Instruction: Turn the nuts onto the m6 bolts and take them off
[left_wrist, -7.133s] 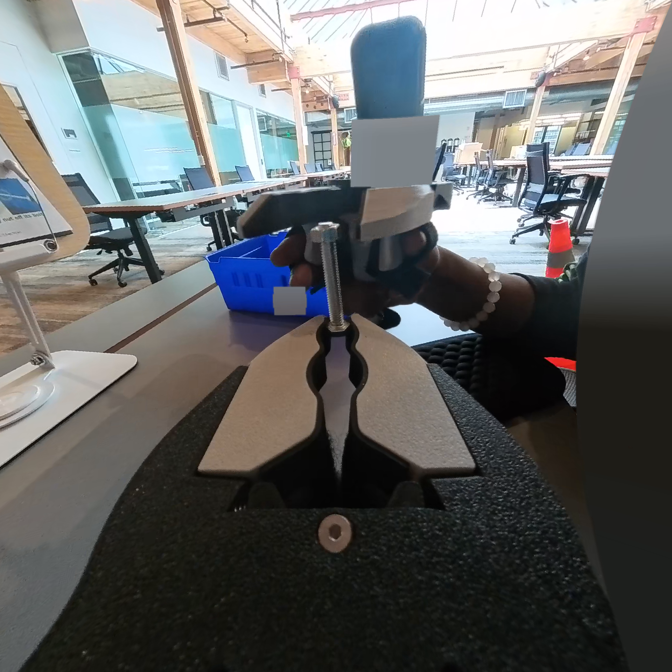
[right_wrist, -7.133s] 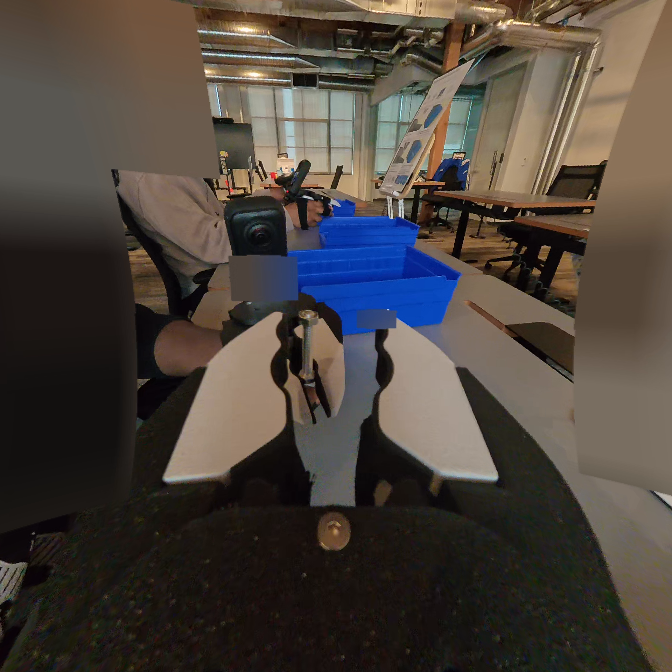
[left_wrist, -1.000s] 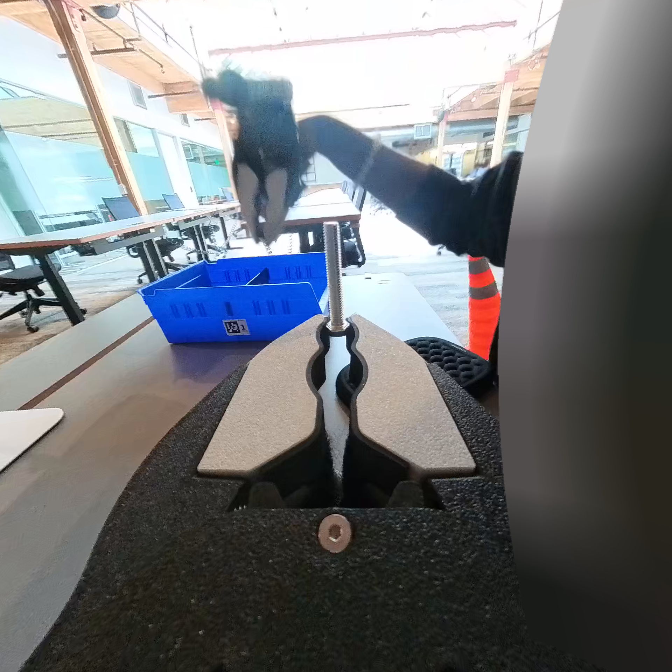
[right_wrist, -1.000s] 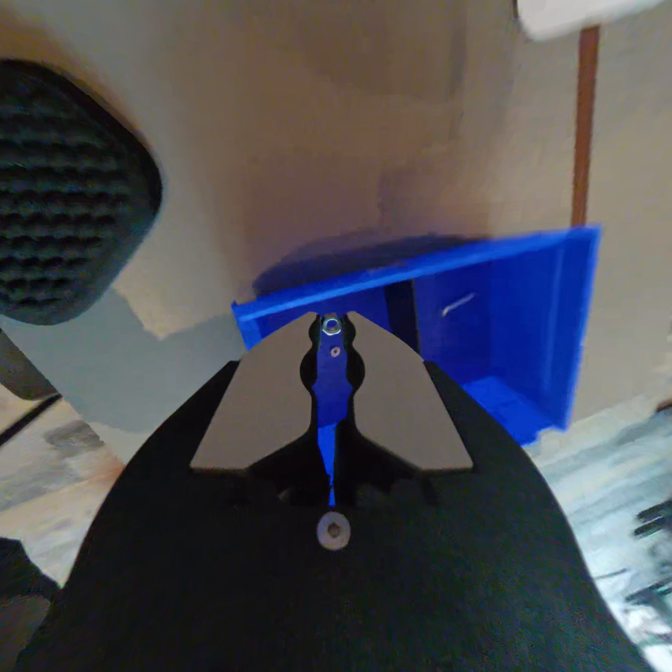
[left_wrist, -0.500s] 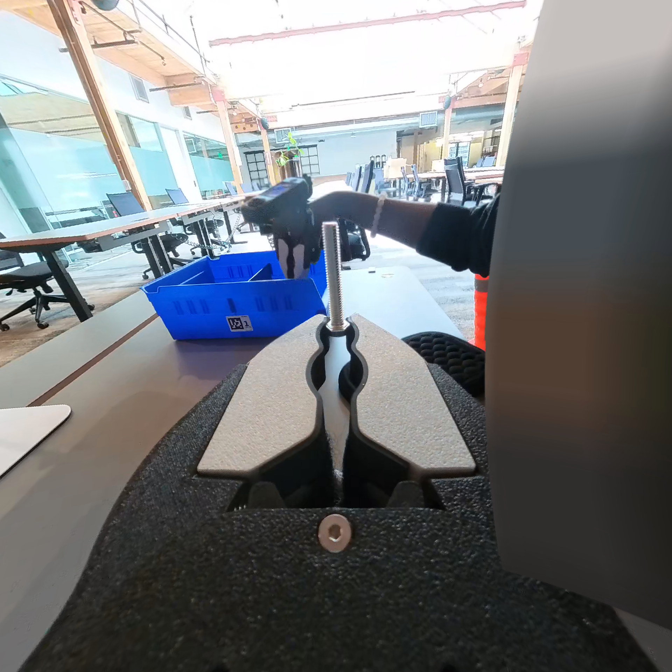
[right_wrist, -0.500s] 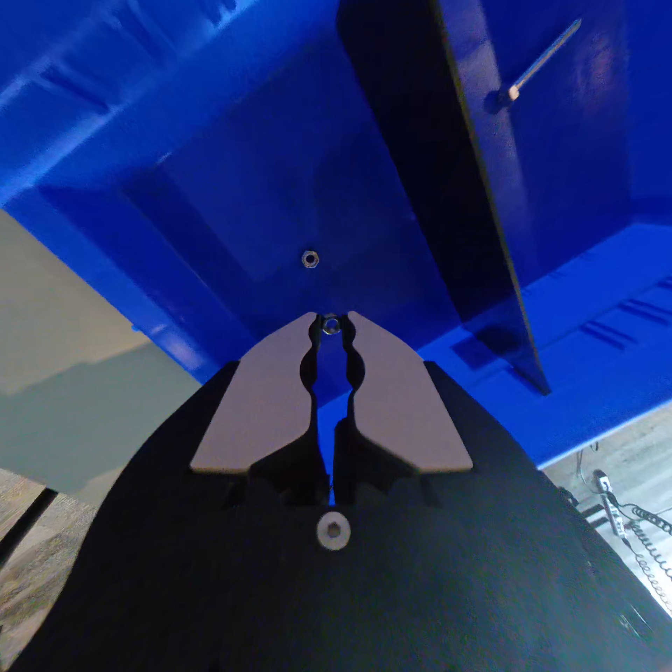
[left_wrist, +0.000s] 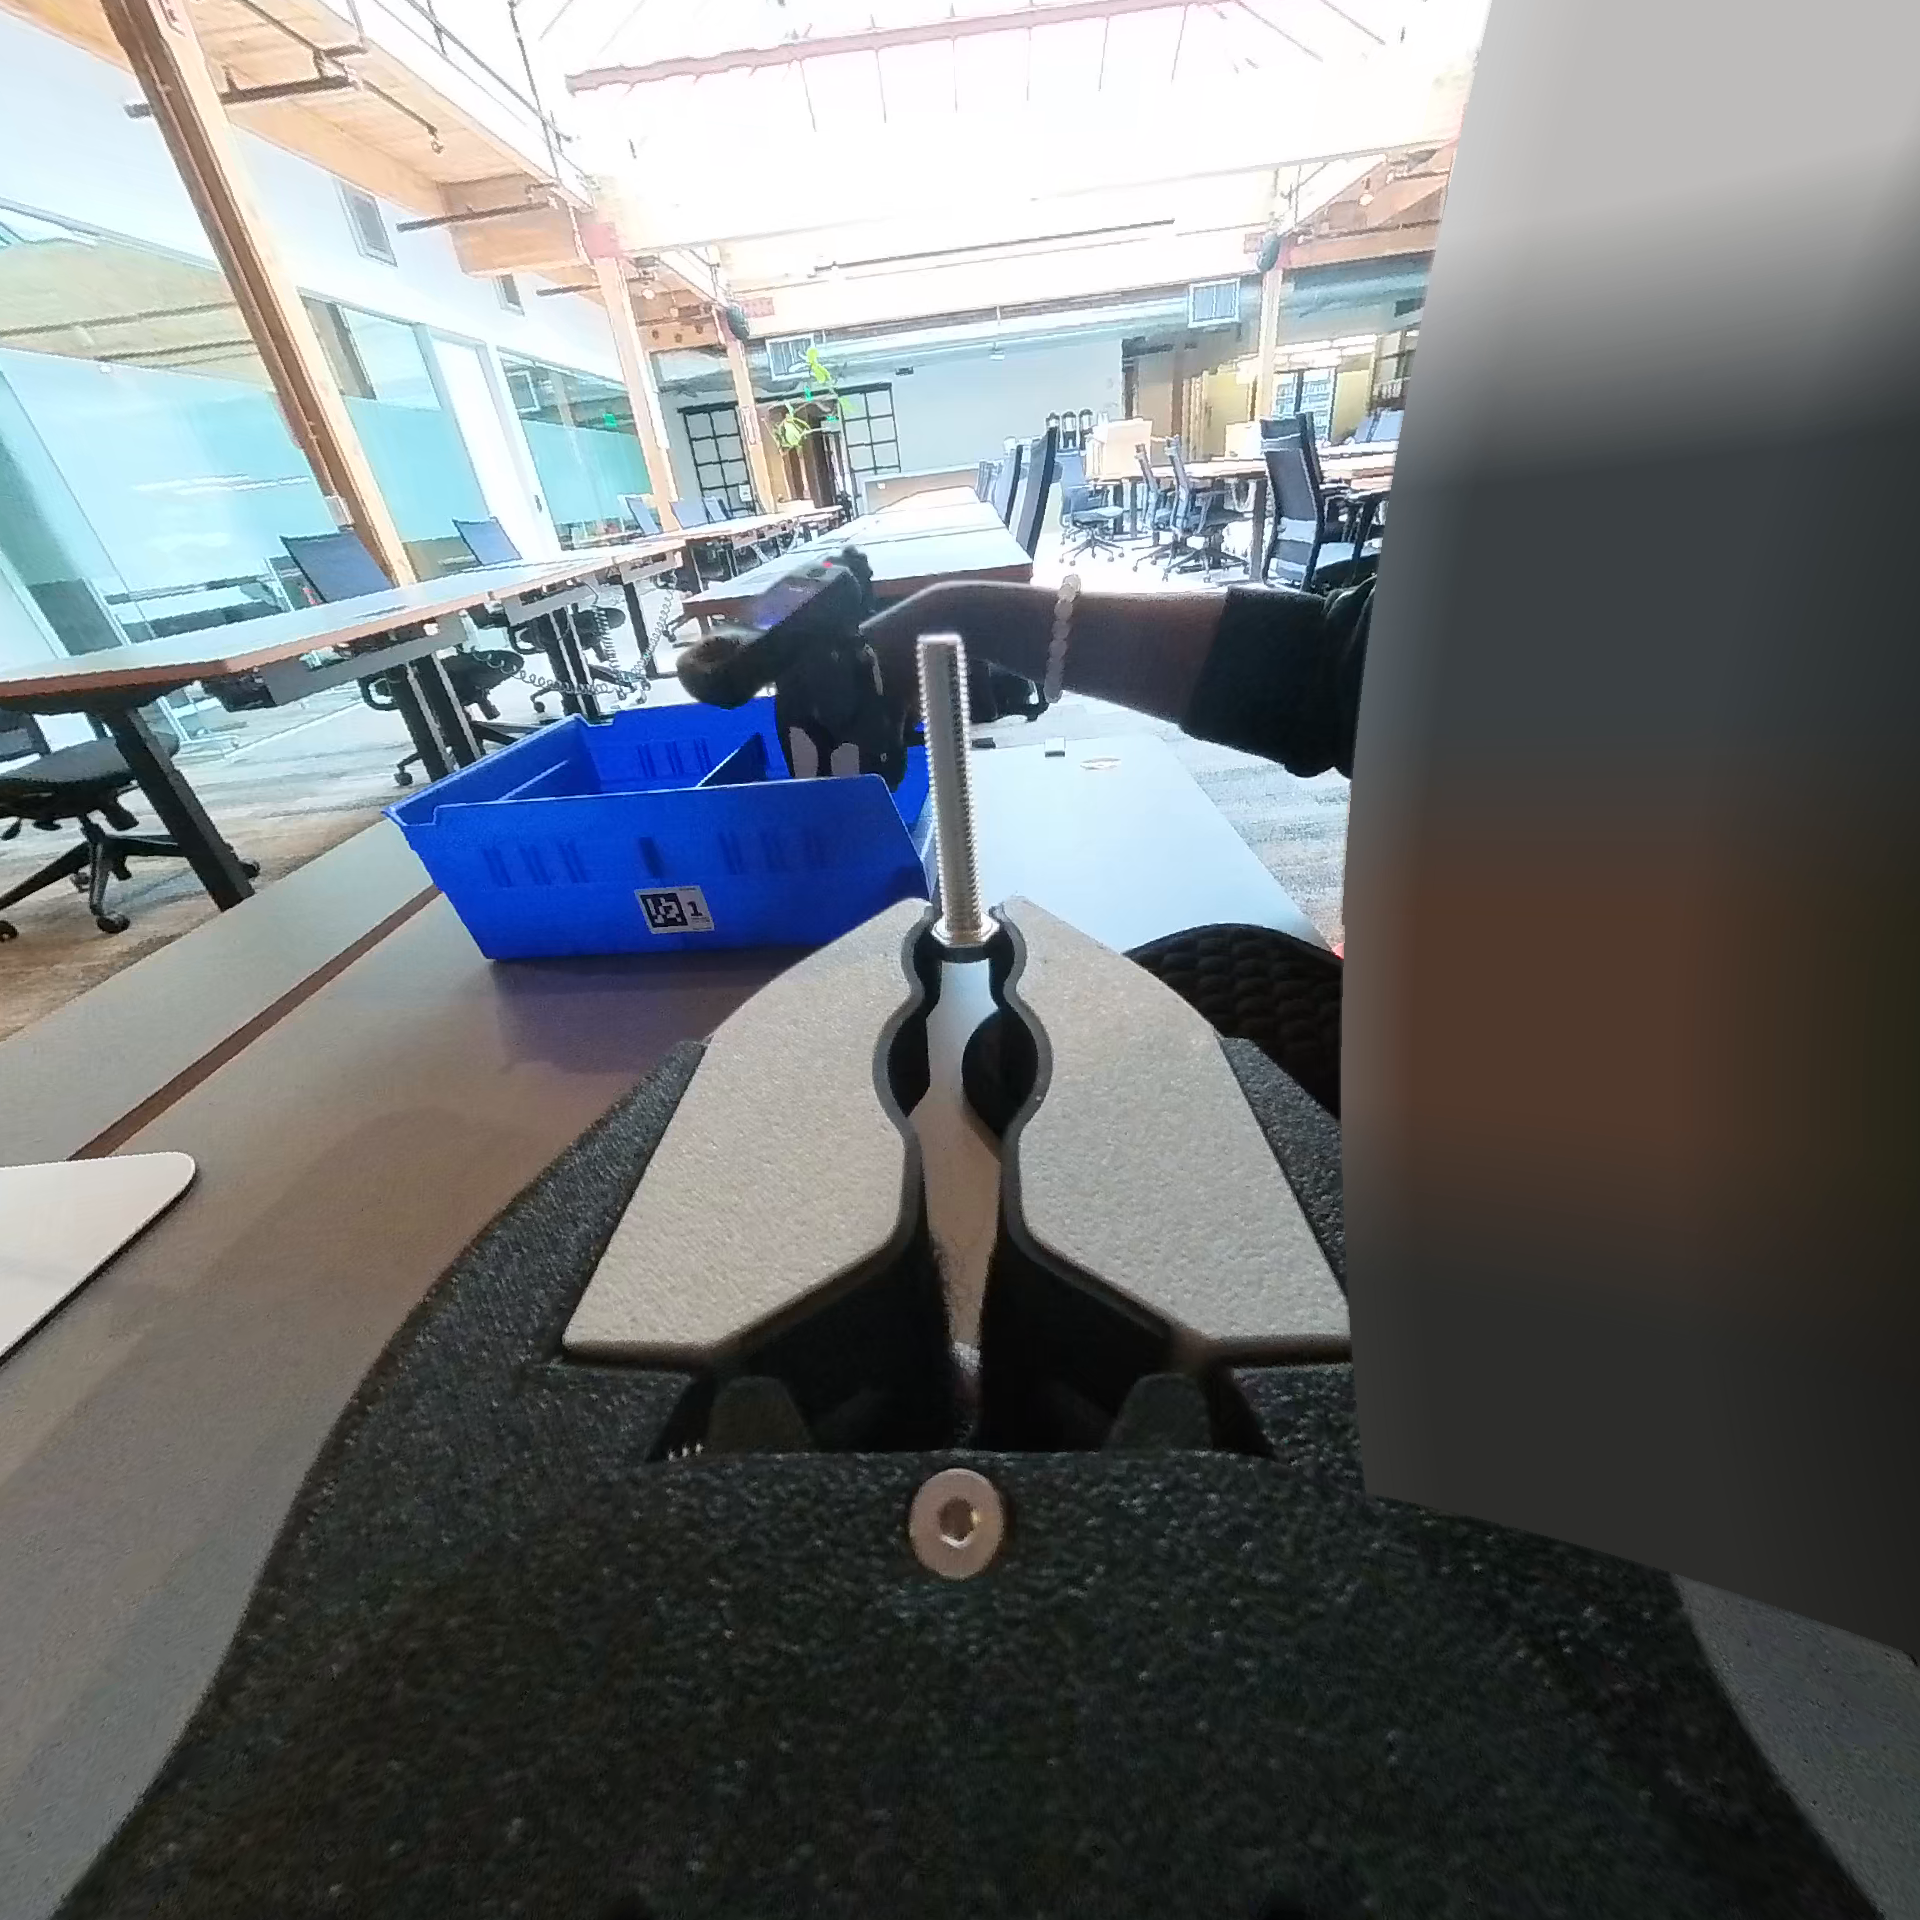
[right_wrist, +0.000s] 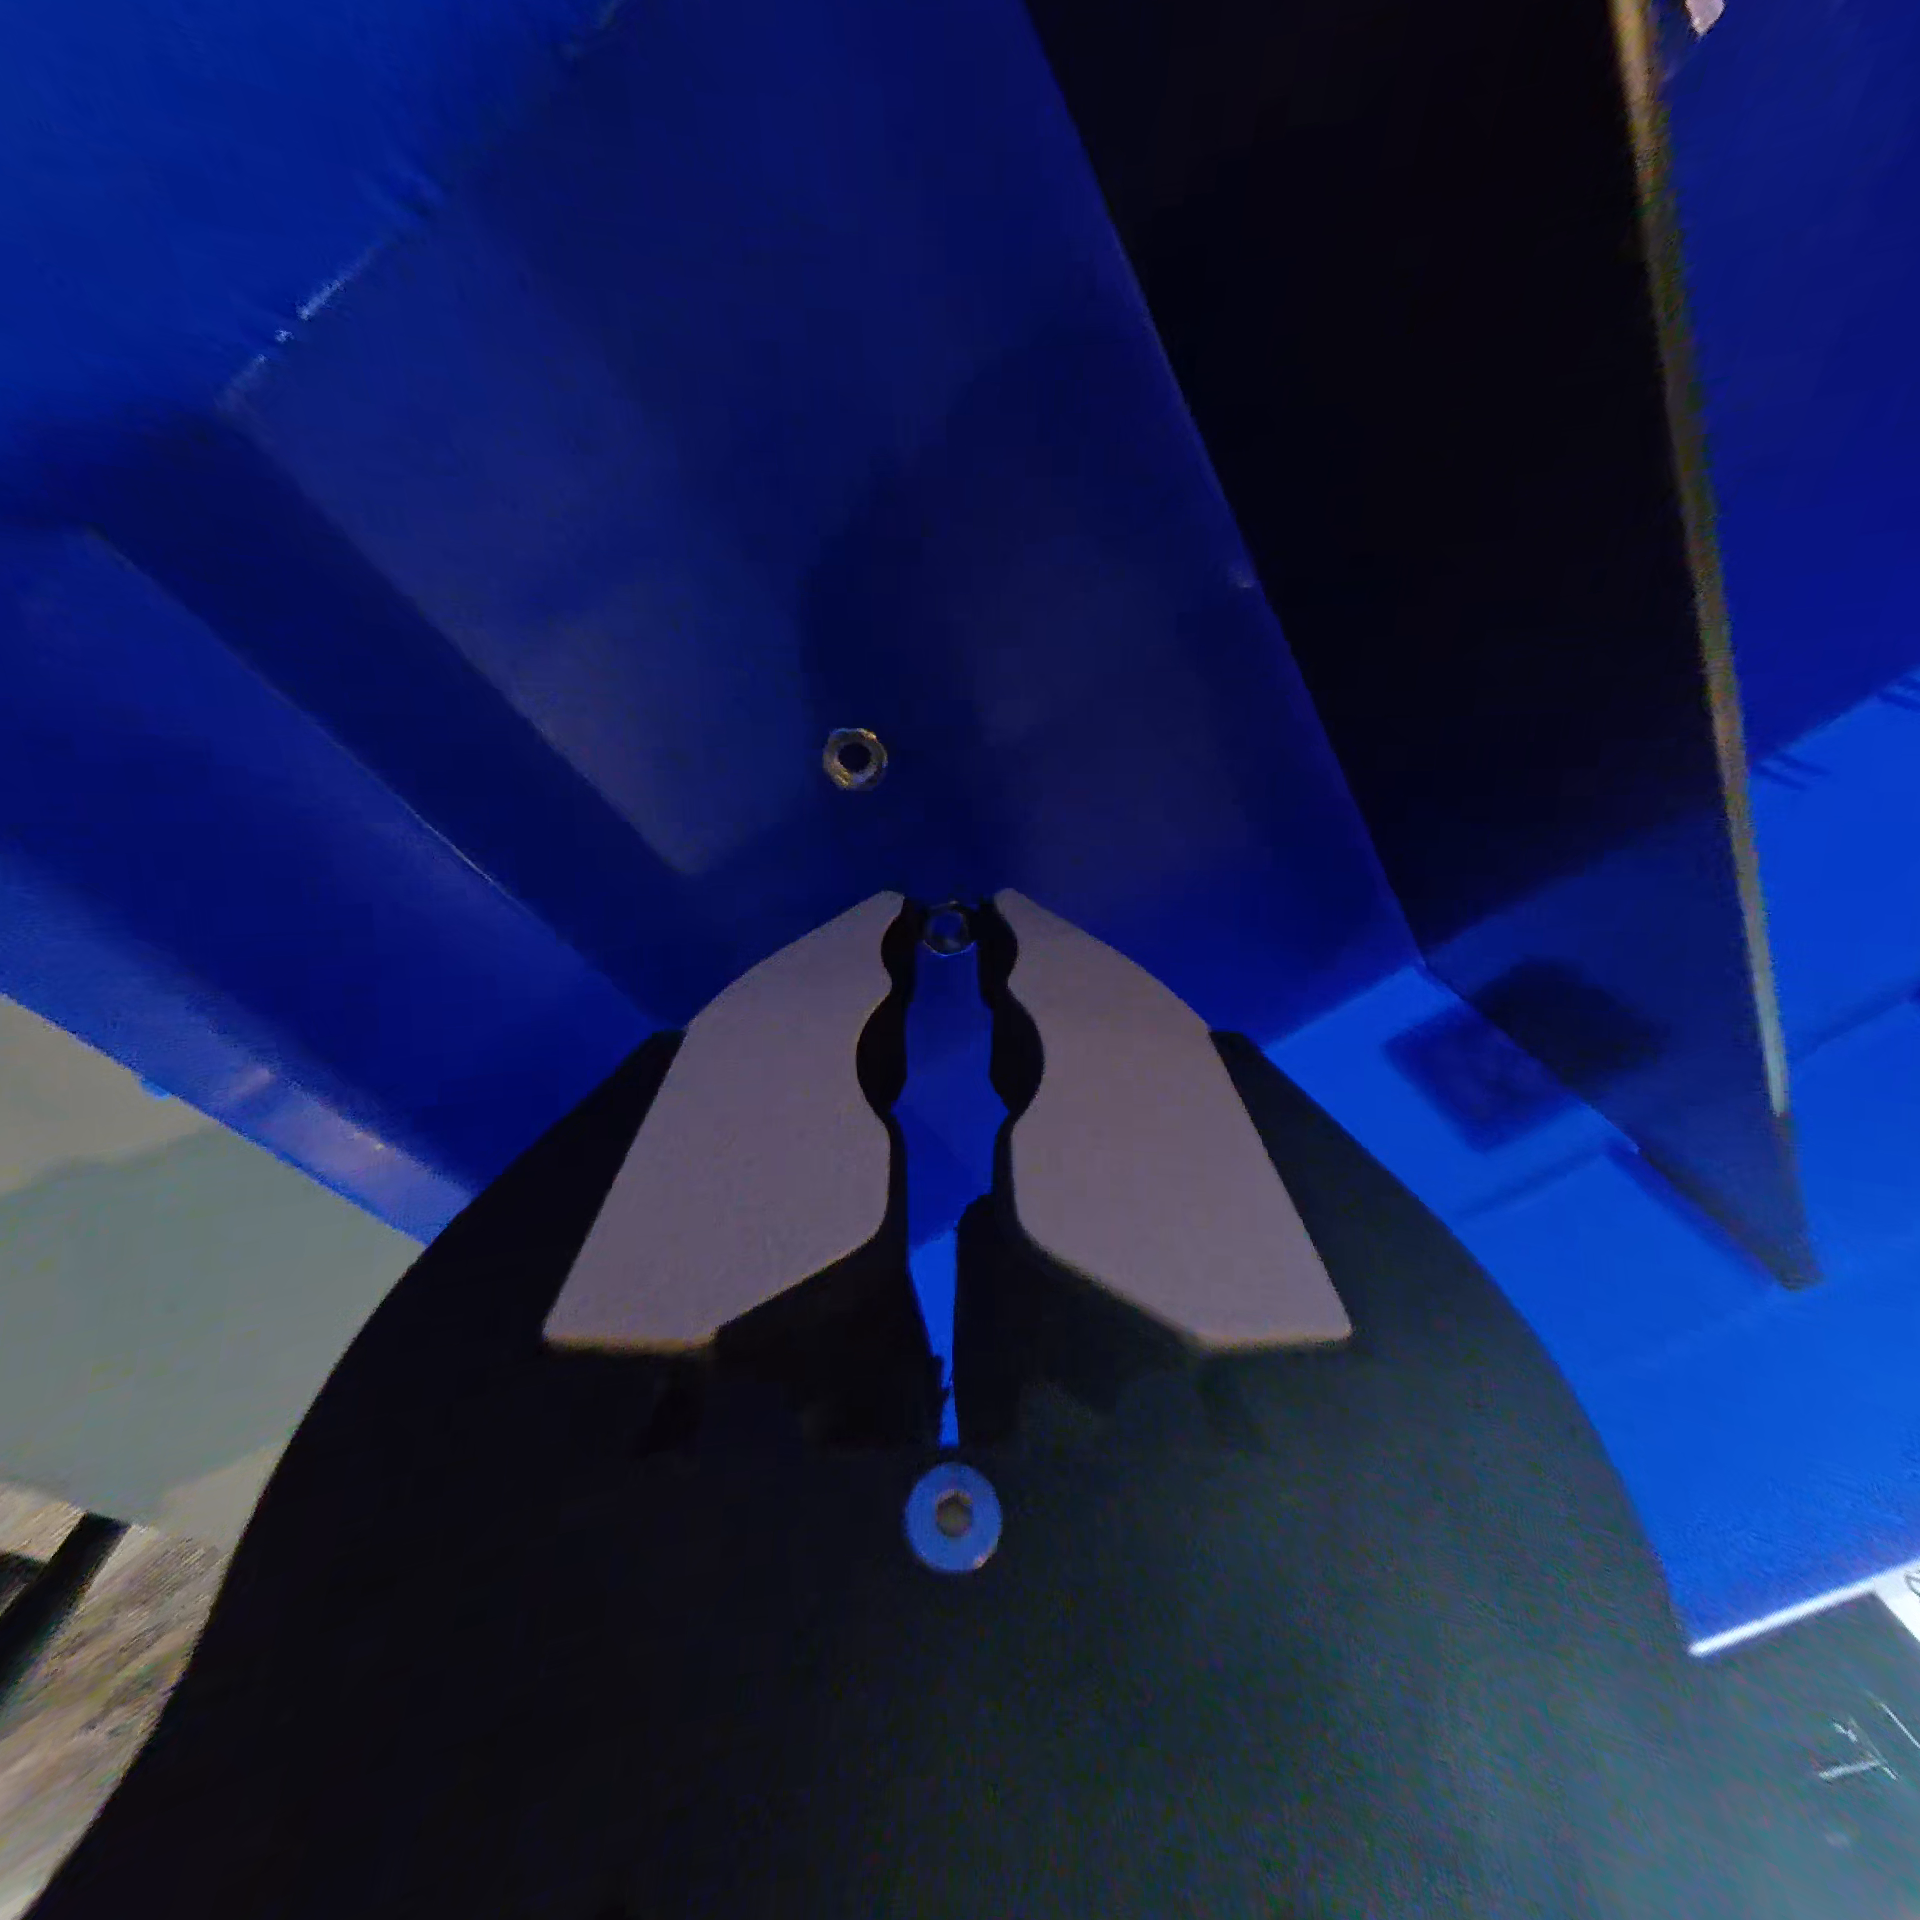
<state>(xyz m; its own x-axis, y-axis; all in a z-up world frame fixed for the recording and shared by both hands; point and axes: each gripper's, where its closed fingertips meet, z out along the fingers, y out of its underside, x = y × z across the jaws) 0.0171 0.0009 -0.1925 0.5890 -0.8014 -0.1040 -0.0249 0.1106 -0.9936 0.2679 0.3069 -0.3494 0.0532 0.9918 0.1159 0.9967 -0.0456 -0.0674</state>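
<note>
Left claw clamps the bolt upright by its head, threads exposed. Right claw, lowered inside the blue bin on the bench, grips a nut; a spare nut lies just beyond

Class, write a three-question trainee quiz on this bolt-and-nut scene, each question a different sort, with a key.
1. True or false: the bolt in the left hand-held gripper stands upright.
2. The right hand-held gripper is inside: A) a blue bin; B) a drawer; C) a bag.
3. Fill in: apart from the nut at the right fingertips, ___ loose nut lies on the bin floor.

Key: 1 true; 2 A; 3 one.
</note>
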